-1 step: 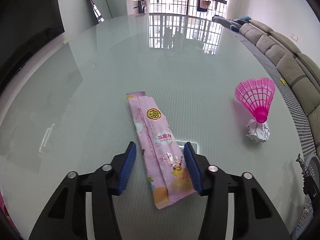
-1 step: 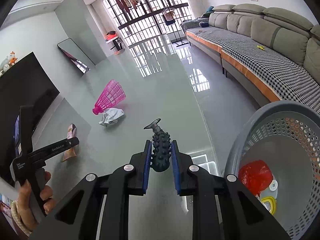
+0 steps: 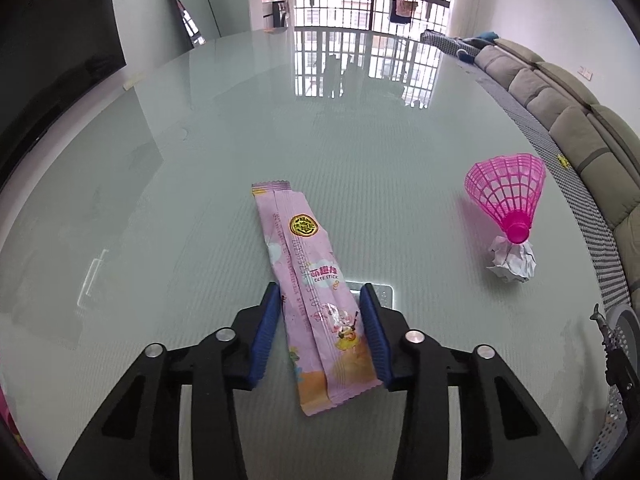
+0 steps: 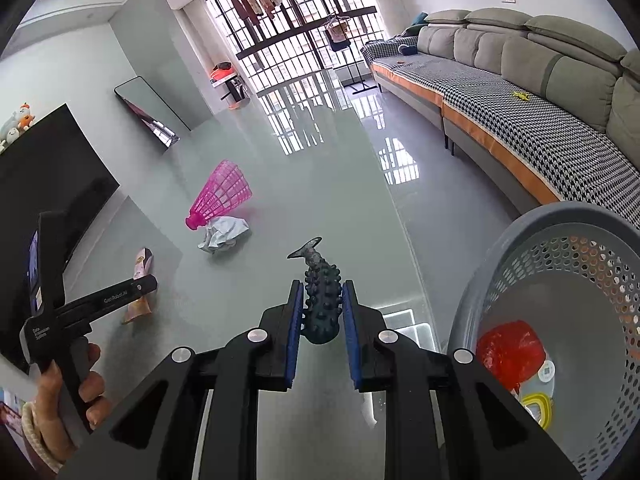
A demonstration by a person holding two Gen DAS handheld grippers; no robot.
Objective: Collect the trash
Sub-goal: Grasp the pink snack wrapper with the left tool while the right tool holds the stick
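A pink snack wrapper [image 3: 316, 296] lies flat on the glass table, its near end between the fingers of my left gripper [image 3: 318, 336], which is open around it with small gaps at each side. The wrapper also shows in the right wrist view [image 4: 140, 284]. My right gripper [image 4: 322, 312] is shut on a dark green knobbly toy fish [image 4: 320, 296], held above the table beside a grey perforated basket [image 4: 500, 248]. A crumpled white paper ball [image 3: 512, 260] lies to the right, touching a pink plastic shuttlecock [image 3: 506, 192].
The basket holds a red wrapper [image 4: 508, 348] and a yellow-rimmed item [image 4: 538, 408]. A grey sofa [image 4: 520, 92] runs along the right. A black TV [image 4: 44, 168] and a mirror [image 4: 148, 108] stand at the left. The table edge [image 4: 412, 248] curves near the basket.
My left gripper's fingers have closed in a little around the wrapper's near end. The right gripper still holds the toy fish in the same place.
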